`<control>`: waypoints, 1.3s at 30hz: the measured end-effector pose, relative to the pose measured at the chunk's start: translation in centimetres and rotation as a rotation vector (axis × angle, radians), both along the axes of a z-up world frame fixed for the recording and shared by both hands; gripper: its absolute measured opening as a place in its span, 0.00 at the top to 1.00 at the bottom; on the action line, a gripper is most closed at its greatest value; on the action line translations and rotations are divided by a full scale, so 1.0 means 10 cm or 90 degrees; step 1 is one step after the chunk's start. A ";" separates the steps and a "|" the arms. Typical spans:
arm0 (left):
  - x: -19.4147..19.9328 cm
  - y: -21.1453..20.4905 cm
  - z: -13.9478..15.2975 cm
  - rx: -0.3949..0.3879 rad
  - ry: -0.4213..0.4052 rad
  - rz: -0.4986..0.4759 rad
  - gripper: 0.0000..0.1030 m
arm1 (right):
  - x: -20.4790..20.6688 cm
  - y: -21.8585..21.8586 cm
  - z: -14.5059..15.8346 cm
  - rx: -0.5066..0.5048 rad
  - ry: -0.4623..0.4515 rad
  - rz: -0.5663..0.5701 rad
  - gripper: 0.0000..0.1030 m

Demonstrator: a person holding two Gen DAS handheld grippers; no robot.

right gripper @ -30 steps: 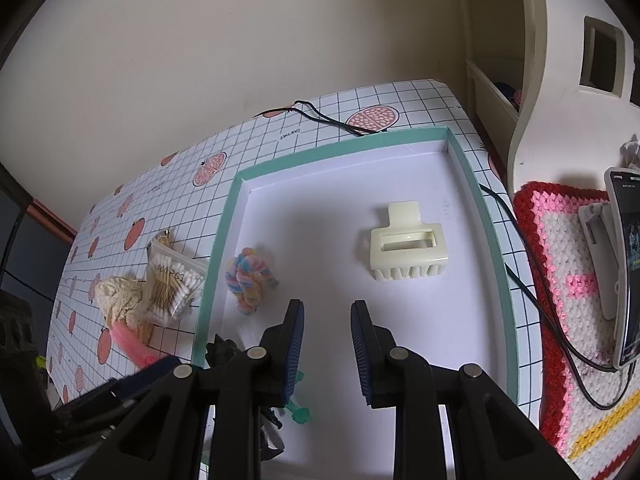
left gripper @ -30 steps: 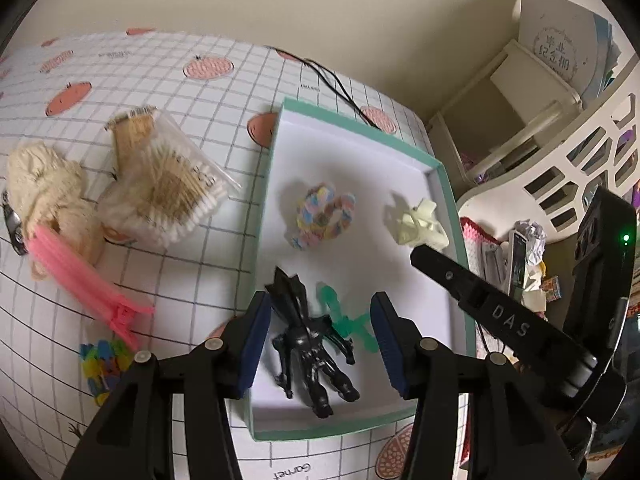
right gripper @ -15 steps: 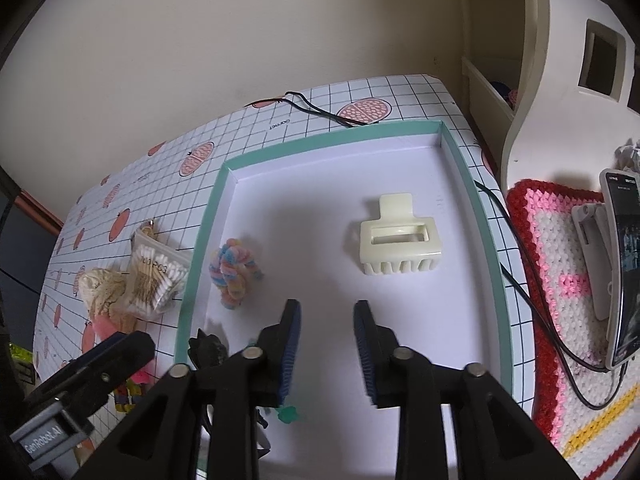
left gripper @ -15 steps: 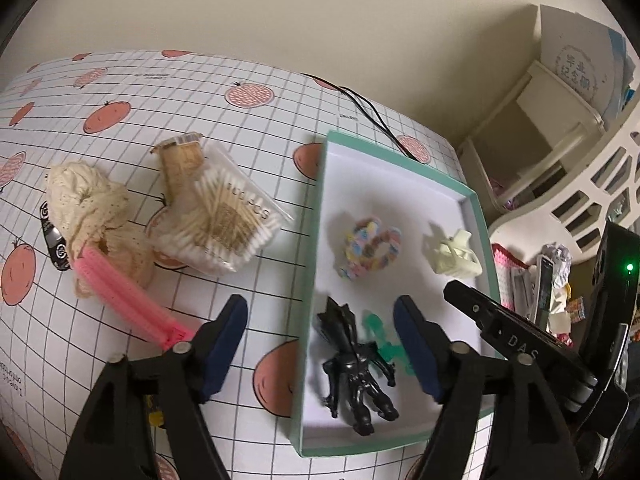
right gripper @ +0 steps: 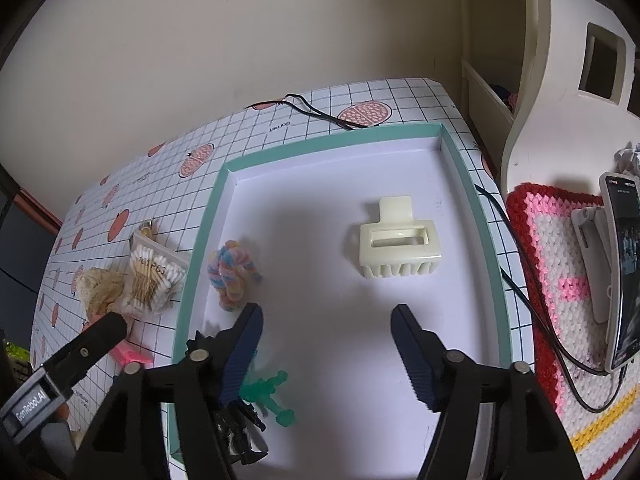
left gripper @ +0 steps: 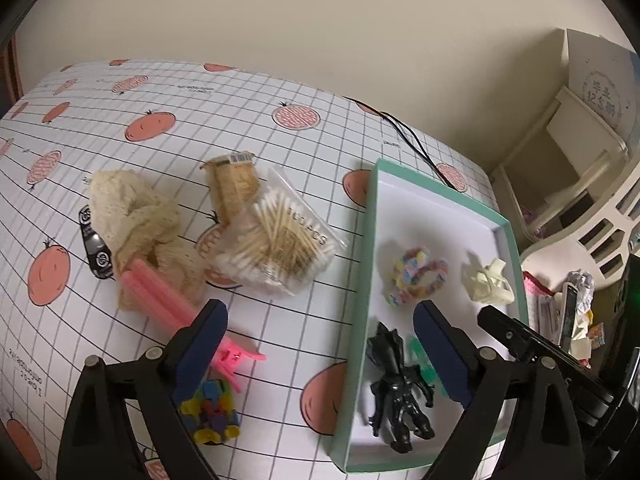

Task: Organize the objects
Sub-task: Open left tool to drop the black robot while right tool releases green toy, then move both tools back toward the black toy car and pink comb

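Note:
A teal-rimmed white tray (left gripper: 370, 240) holds a black figure (left gripper: 396, 384), a green toy (left gripper: 418, 350), a pastel scrunchie (left gripper: 418, 276) and a cream claw clip (left gripper: 486, 282). My left gripper (left gripper: 320, 336) hangs open and empty over the tray's left rim. To its left, on the table, lie a pink clip (left gripper: 172, 308), a bag of cotton swabs (left gripper: 280, 244), a cream cloth scrunchie (left gripper: 136, 216) and a small multicoloured piece (left gripper: 210, 408). My right gripper (right gripper: 326, 332) stands open above the tray floor (right gripper: 328, 208), short of the claw clip (right gripper: 396, 250).
A black cable (right gripper: 320, 114) runs behind the tray. A phone on a stand (right gripper: 620, 264) sits on a crocheted mat (right gripper: 560, 280) right of the tray. A white basket and shelf (left gripper: 580, 208) stand at the far right. A black item (left gripper: 94, 246) lies by the cloth.
My left gripper has drawn back and to the left from around the black figure, opening wider. My right gripper has gone from nearly shut to wide open.

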State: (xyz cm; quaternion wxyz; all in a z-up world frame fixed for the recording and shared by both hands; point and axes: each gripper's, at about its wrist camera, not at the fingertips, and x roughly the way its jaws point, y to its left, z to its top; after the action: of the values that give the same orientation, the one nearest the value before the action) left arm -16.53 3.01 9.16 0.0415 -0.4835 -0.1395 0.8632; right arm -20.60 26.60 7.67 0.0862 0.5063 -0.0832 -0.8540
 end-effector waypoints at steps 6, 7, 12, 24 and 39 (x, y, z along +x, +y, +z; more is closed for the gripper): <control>0.00 -0.04 0.03 -0.004 0.011 0.008 0.00 | 0.00 -0.02 0.01 -0.002 0.007 0.005 0.12; 0.01 -0.04 0.03 -0.006 0.012 0.009 0.00 | 0.00 -0.02 0.01 -0.003 0.008 0.005 0.09; 0.00 -0.07 0.04 -0.008 0.011 0.014 0.00 | 0.00 -0.01 0.01 -0.001 0.014 0.003 0.00; -0.02 -0.14 0.07 -0.012 0.015 0.015 0.00 | 0.01 -0.01 0.02 0.010 0.023 0.005 0.00; 0.03 -0.67 0.27 -0.027 0.037 0.018 0.00 | 0.06 -0.47 0.36 0.010 0.055 0.045 0.00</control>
State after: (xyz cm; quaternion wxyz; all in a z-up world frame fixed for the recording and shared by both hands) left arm -16.22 -3.73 11.85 0.0234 -0.4567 -0.1268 0.8802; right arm -20.01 21.92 11.27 0.1156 0.4724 -0.0549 -0.8720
